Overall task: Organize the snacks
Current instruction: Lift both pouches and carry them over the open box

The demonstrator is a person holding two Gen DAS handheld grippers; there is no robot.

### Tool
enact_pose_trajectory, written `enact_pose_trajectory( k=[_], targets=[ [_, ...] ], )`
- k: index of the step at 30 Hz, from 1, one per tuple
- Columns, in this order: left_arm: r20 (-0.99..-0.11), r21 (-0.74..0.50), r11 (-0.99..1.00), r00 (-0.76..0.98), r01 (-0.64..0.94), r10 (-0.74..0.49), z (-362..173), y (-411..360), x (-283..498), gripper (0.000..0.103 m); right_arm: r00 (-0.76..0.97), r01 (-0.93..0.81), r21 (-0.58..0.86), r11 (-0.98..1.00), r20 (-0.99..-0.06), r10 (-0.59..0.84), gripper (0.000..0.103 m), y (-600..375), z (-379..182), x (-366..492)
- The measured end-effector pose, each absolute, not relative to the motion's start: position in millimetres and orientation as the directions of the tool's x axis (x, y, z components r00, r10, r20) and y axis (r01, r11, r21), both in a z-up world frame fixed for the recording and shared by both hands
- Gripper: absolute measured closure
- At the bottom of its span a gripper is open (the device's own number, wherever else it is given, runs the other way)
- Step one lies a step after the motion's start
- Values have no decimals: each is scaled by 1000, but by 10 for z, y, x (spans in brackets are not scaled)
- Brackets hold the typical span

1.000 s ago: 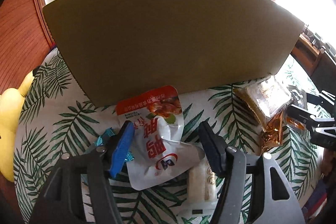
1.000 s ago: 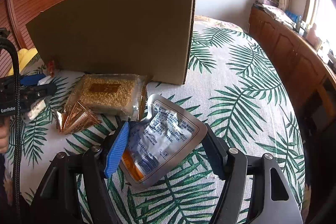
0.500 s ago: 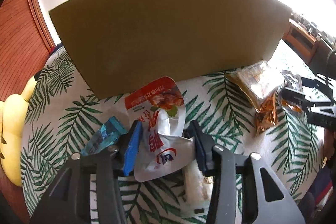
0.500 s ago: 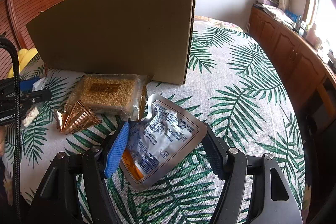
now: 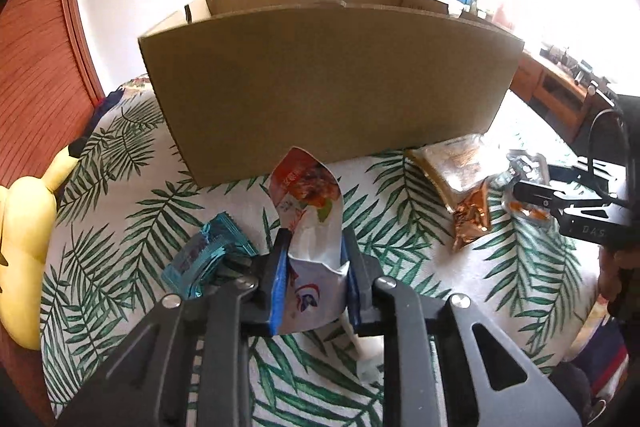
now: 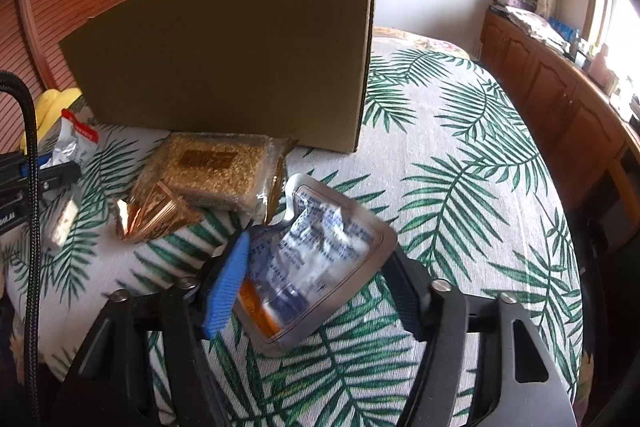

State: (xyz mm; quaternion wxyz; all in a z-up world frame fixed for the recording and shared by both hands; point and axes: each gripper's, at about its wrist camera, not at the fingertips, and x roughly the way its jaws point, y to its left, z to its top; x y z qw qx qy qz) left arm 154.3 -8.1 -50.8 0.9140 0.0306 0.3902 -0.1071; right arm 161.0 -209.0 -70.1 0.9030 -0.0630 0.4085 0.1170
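My left gripper point(image 5: 314, 281) is shut on a red-and-white snack pouch point(image 5: 310, 203), which it holds raised above the bed in front of the open cardboard box point(image 5: 328, 83). My right gripper point(image 6: 316, 275) is open around a silver foil pouch point(image 6: 312, 263) that lies on the palm-leaf cover, its jaws wide on either side. A clear pack of golden grain bars point(image 6: 212, 167) and a copper foil packet point(image 6: 152, 215) lie left of the right gripper, near the box point(image 6: 240, 59). The left gripper and its pouch point(image 6: 74, 143) show at the far left of the right wrist view.
A blue wrapped snack point(image 5: 204, 255) and a white bar point(image 5: 366, 347) lie on the bed by the left gripper. A yellow plush toy point(image 5: 24, 227) sits at the left edge. A wooden cabinet point(image 6: 560, 99) runs along the right wall.
My left gripper closed on the red-and-white pouch and lifted it, so the box top now shows. My right gripper stayed open around the silver pouch, shifting slightly.
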Motion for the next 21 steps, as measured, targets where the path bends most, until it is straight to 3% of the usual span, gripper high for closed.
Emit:
enact_pose_trajectory(
  k=[10,21],
  targets=[
    [-691,-67,966,687,252,-227,-362,-161,1375,81,639,-318,81,945,-718,277,79,-2186,-622,1436],
    [-660,-85,958,705,275,-261,-189,-231,1264,81,691,-336,42,941,-667,277,82,-2116,-366,1174]
  ],
)
